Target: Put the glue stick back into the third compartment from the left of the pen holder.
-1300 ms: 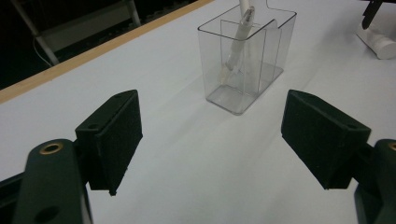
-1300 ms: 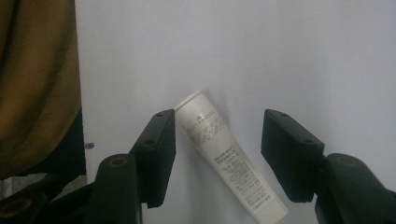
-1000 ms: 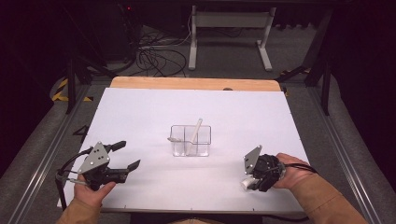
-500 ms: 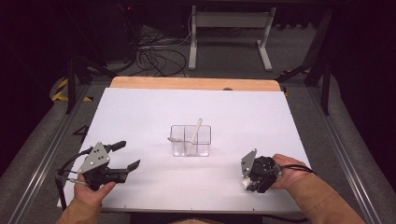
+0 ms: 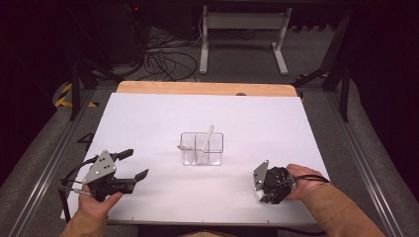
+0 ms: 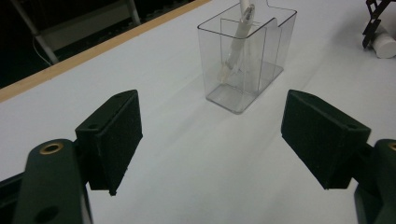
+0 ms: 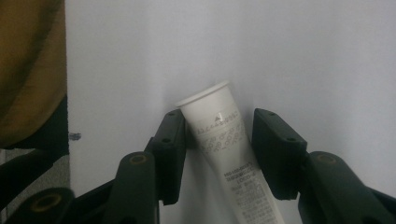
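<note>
High view: clear organizer [image 5: 201, 148] sat mid-worktop already holding one item, white tube [image 5: 259, 194] near-right under the right gripper [image 5: 267, 186]. Left gripper [image 6: 210, 140] view: jaws spread, idle. Right gripper view: jaws had just been closing round the tube, one touching, gap at the other; pickup and drop-in probably remained.

White tube [image 7: 224, 140] with fine grey print – black jaws either side. Clear box [image 5: 201, 148], white table [image 5: 247, 118] with a pale wood edge – mustard sleeve [image 5: 341, 212].
</note>
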{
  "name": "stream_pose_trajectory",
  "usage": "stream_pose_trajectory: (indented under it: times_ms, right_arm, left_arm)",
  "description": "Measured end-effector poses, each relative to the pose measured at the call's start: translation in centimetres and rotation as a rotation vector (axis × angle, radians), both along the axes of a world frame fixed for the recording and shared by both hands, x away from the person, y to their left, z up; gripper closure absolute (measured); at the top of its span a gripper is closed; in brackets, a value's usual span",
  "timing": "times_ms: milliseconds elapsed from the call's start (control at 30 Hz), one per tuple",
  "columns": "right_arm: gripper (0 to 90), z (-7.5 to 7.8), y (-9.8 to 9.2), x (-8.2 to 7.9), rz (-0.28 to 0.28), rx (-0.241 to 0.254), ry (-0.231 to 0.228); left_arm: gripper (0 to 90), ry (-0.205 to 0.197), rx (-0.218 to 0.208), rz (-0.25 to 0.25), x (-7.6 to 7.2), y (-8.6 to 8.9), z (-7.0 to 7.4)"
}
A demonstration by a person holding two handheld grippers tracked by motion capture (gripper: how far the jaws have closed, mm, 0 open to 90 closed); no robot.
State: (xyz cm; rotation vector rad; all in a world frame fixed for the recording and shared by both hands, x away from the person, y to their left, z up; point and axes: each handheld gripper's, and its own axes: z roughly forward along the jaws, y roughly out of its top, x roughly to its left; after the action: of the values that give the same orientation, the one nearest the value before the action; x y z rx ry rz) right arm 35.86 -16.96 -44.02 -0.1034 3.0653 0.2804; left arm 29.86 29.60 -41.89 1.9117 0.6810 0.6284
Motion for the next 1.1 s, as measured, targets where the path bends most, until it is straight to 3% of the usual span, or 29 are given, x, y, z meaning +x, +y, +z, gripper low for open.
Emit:
stream_pose_trajectory:
  times_ms: [333,567,900,1100]
  right_arm:
    - [66.8,0.2,-0.1,-0.4,0.049,-0.007,-0.018]
    - [67.1,1.6,-0.5,-0.5,0.057,0.033,-0.048]
    - [67.1,4.0,-1.1,-0.5,0.018,0.126,-0.081]
    - [67.0,4.7,-1.3,-0.5,0.011,0.156,-0.093]
  left_arm:
    - [21.3,0.002,-0.002,-0.001,0.0,0.0,0.0]
    - [21.3,0.001,-0.003,0.000,0.0,0.0,0.0]
    - [21.3,0.002,-0.006,0.003,-0.1,0.1,0.0]
    - [21.3,0.003,-0.006,0.002,0.0,0.0,0.0]
